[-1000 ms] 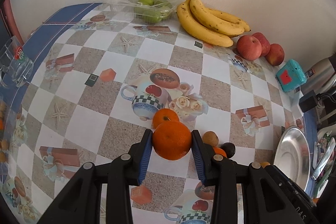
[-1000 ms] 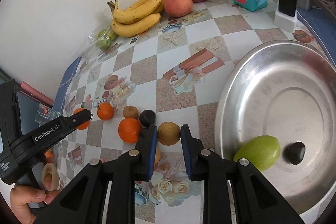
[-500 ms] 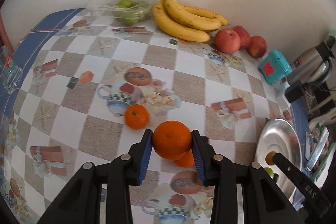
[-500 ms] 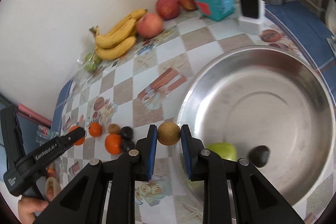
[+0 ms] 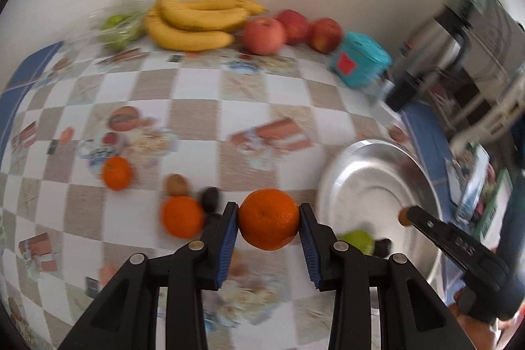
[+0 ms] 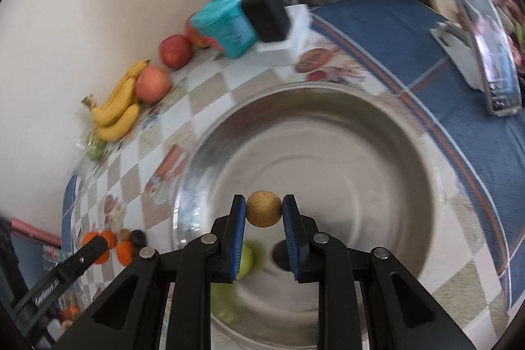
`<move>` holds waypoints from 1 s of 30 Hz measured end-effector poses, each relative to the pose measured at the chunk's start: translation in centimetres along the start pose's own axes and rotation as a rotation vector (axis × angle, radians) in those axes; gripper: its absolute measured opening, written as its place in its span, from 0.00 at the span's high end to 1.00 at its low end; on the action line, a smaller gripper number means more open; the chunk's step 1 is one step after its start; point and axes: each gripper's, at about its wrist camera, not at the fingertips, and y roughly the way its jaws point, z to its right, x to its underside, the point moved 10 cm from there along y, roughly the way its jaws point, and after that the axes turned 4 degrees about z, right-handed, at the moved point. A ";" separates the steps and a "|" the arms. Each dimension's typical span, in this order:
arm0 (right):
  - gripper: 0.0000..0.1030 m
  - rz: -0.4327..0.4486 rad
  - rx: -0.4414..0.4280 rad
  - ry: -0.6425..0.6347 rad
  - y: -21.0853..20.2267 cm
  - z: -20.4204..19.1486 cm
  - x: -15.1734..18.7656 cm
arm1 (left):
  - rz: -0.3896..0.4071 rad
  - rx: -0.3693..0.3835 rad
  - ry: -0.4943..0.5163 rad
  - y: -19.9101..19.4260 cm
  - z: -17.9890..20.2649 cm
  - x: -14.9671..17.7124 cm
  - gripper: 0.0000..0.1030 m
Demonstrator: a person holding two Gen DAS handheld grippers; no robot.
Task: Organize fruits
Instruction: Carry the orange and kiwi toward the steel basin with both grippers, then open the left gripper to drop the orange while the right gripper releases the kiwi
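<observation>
Two fruits are held off the table at once: a large orange [image 5: 268,219] is pinched between the blue pads of the left gripper [image 5: 268,223], above the checked tablecloth [image 5: 197,107] just beside the rim of the steel bowl [image 5: 377,182], and a small round brown fruit [image 6: 264,208] is clamped between the narrowly set pads of the right gripper [image 6: 264,212], which hangs over the inside of that bowl. Low in the bowl, partly hidden by the right gripper's fingers, lie a green fruit [image 6: 246,258] and a dark fruit [image 6: 279,253], close together. On the cloth, off to the side of the held orange in the left wrist view, rest another orange [image 5: 182,216], a dark fruit [image 5: 210,198] touching or nearly touching it, a small brown fruit [image 5: 177,184] just behind, and a smaller orange [image 5: 117,173] farther out. Along the wall stand a bunch of bananas [image 5: 197,23], three red apples [image 5: 290,30] next to it, a clear bag of green fruit [image 5: 116,28] on the bananas' other side, and a teal box [image 5: 359,59] past the apples. Beyond the bowl a phone on a white stand [image 6: 485,51] sits on the blue border of the cloth. Both views are blurred.
</observation>
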 end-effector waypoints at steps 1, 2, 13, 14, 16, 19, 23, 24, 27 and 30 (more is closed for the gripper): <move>0.77 0.005 0.011 0.006 -0.1 0.5 -0.1 | -0.006 0.009 0.021 0.1 1.0 0.3 0.62; 0.77 0.010 0.023 0.010 -0.2 1.0 -0.2 | -0.010 0.015 0.035 0.2 1.7 0.5 0.62; 0.77 0.009 0.085 0.069 -0.6 4.5 -0.4 | -0.103 0.110 0.154 2.7 9.0 4.7 0.62; 0.77 0.004 0.087 0.072 -0.5 4.6 -0.3 | -0.109 0.111 0.157 3.0 9.1 4.8 0.62; 0.77 -0.004 0.091 0.072 -0.3 4.8 -0.2 | -0.117 0.110 0.170 3.4 9.5 5.1 0.62; 0.77 -0.014 0.085 0.078 -0.1 4.9 -0.1 | -0.123 0.100 0.190 3.7 9.8 5.5 0.62; 0.77 -0.029 0.089 0.090 0.2 5.3 0.2 | -0.137 0.091 0.208 4.0 10.2 6.1 0.62; 0.77 -0.033 0.090 0.094 0.2 5.4 0.2 | -0.139 0.090 0.211 4.1 10.3 6.3 0.62; 0.77 -0.036 0.093 0.101 0.2 5.5 0.3 | -0.140 0.083 0.228 4.1 10.4 6.4 0.61; 0.76 -0.048 0.095 0.103 0.4 5.6 0.5 | -0.148 0.086 0.234 4.1 10.6 6.6 0.61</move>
